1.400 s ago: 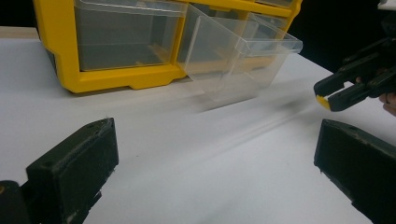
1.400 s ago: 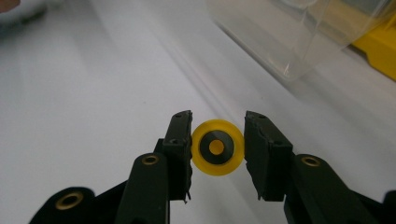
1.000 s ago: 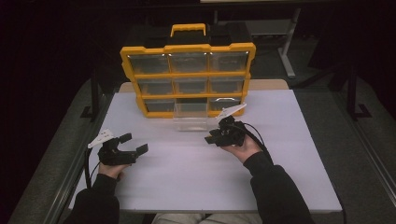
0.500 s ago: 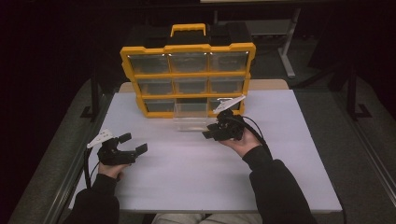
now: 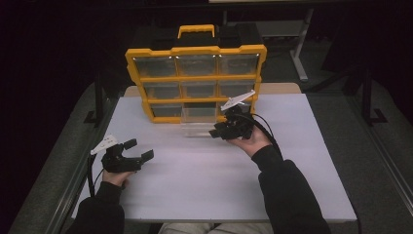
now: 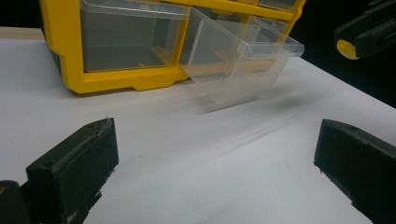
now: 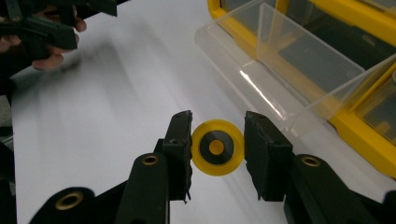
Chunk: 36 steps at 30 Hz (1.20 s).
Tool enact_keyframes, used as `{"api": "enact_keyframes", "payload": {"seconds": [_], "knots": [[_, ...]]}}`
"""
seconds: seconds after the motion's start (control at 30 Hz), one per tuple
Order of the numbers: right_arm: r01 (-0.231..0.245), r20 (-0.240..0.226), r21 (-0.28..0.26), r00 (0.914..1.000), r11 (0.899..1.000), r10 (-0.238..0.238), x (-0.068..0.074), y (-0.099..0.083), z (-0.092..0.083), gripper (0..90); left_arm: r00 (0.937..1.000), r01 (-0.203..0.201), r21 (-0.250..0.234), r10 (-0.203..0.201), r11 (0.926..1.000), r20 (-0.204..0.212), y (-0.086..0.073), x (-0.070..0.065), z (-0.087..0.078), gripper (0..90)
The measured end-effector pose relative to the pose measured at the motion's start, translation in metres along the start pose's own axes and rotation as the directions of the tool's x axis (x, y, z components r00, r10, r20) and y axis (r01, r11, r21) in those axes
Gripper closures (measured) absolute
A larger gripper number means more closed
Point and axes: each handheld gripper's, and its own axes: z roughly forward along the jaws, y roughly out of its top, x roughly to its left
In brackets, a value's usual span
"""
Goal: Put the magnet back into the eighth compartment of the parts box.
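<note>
A yellow organizer (image 5: pixel 195 78) with clear drawers stands upright at the back of the white table (image 5: pixel 292 185). Its bottom middle drawer (image 5: pixel 198 124) is pulled out and tilts down onto the table. My right gripper (image 5: pixel 219 131) hovers just right of that drawer, shut on a small yellow wheel (image 7: pixel 217 148) with a black centre. The drawer (image 7: pixel 280 79) lies open just ahead of the wheel in the right gripper view. My left gripper (image 5: pixel 141 150) rests low at the table's left, open, with nothing between its jaws (image 6: pixel 215 163). The drawer (image 6: pixel 243 65) appears beyond it.
The organizer's other drawers (image 5: pixel 197 63) are pushed in and look bare. Its yellow handle (image 5: pixel 196 30) sticks up at the back. Dark floor and table legs (image 5: pixel 302 63) surround the table. The left hand and gripper (image 7: pixel 46 23) show far off in the right gripper view.
My right gripper has moved forward and slightly up toward the pulled-out drawer, still holding the wheel. The left gripper has stayed where it was.
</note>
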Motion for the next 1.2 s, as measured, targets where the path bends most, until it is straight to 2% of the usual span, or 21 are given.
{"api": "enact_keyframes", "payload": {"seconds": [0.63, 0.97, 1.2], "knots": [[0.001, 0.016, 0.011, 0.9999, 1.0, -0.001, -0.009, 0.031, 0.001, 61.5, 1.0, 0.002, 0.0, -0.002, 1.0, 0.003, 0.0, 0.001, 0.0, 0.0], [0.014, 0.026, 0.008, 0.9996, 1.0, -0.014, -0.012, 0.054, 0.006, 61.5, 1.0, 0.004, -0.003, -0.004, 1.0, 0.008, 0.0, 0.001, 0.0, 0.0], [0.014, 0.034, 0.01, 0.9993, 1.0, -0.014, -0.014, 0.07, 0.016, 61.5, 1.0, 0.005, -0.002, -0.005, 1.0, 0.008, 0.0, 0.002, 0.0, 0.0]]}}
